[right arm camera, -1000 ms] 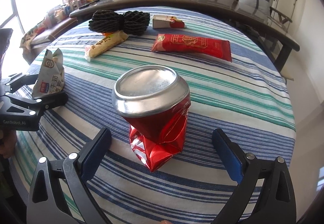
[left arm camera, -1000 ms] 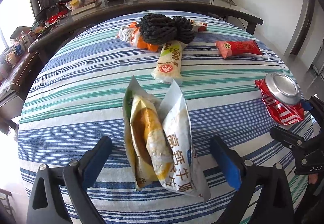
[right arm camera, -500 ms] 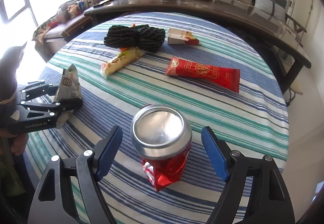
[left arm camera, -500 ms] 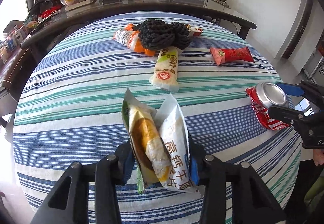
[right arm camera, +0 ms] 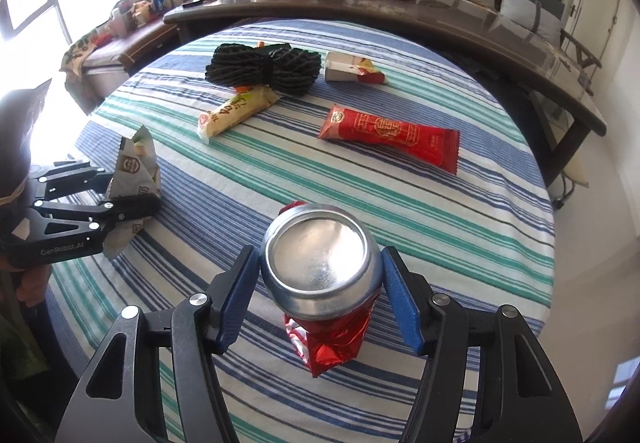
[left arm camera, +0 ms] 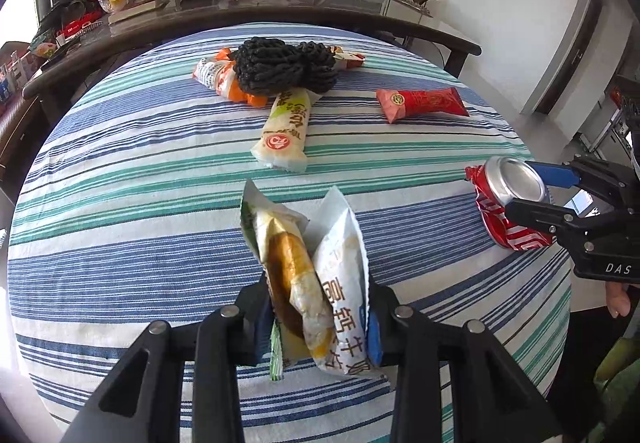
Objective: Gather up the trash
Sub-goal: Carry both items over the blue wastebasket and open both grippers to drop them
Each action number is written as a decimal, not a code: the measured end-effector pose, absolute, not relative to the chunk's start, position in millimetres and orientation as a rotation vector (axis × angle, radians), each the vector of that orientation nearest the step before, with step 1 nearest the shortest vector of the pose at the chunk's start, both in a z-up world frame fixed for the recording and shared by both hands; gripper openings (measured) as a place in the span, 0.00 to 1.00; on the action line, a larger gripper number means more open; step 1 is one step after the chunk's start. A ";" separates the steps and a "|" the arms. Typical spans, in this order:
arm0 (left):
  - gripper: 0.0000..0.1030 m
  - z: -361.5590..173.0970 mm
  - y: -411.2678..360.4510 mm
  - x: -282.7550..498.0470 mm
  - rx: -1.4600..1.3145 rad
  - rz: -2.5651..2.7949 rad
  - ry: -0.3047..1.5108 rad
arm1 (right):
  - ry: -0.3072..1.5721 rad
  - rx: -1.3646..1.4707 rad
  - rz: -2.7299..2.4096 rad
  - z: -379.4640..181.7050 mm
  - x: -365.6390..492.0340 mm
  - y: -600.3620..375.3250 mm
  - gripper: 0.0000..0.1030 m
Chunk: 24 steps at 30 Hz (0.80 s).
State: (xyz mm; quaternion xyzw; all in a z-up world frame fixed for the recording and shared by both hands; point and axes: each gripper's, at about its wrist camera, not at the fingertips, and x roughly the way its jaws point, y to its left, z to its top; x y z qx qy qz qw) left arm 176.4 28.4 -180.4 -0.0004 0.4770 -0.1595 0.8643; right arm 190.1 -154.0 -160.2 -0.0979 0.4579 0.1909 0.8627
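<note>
My left gripper (left arm camera: 316, 327) is shut on an opened white snack wrapper (left arm camera: 316, 275) with yellow food residue, held above the striped tablecloth (left arm camera: 120, 179). The same wrapper (right arm camera: 136, 171) shows at the left of the right wrist view, in the left gripper (right arm camera: 132, 199). My right gripper (right arm camera: 320, 299) is shut on a crushed red can (right arm camera: 320, 267) with its silver base facing the camera. That can (left arm camera: 508, 203) shows at the right of the left wrist view, in the right gripper (left arm camera: 532, 195).
On the cloth lie a red wrapper (right arm camera: 388, 135), a cream-yellow wrapper (right arm camera: 236, 111), a black mesh bundle (right arm camera: 264, 67), a small white carton (right arm camera: 344, 67) and an orange-white wrapper (left arm camera: 216, 77). A dark curved table (right arm camera: 400, 11) with clutter stands behind.
Both grippers have closed: the left onto the snack wrapper, the right onto the crushed can. Both have pulled back and risen from the table.
</note>
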 end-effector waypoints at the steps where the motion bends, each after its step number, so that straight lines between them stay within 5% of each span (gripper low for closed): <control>1: 0.35 -180.2 27.0 176.7 -0.002 -0.337 0.999 | 0.962 -0.211 0.398 -162.6 190.6 -154.3 0.63; 11: 0.35 -169.2 -5.1 165.2 0.035 -0.396 0.981 | 0.890 -0.073 0.370 -139.5 183.5 -191.0 0.61; 24: 0.35 -128.0 -208.8 130.9 0.075 -0.756 0.942 | 0.858 0.082 -0.006 -118.2 123.4 -392.0 0.62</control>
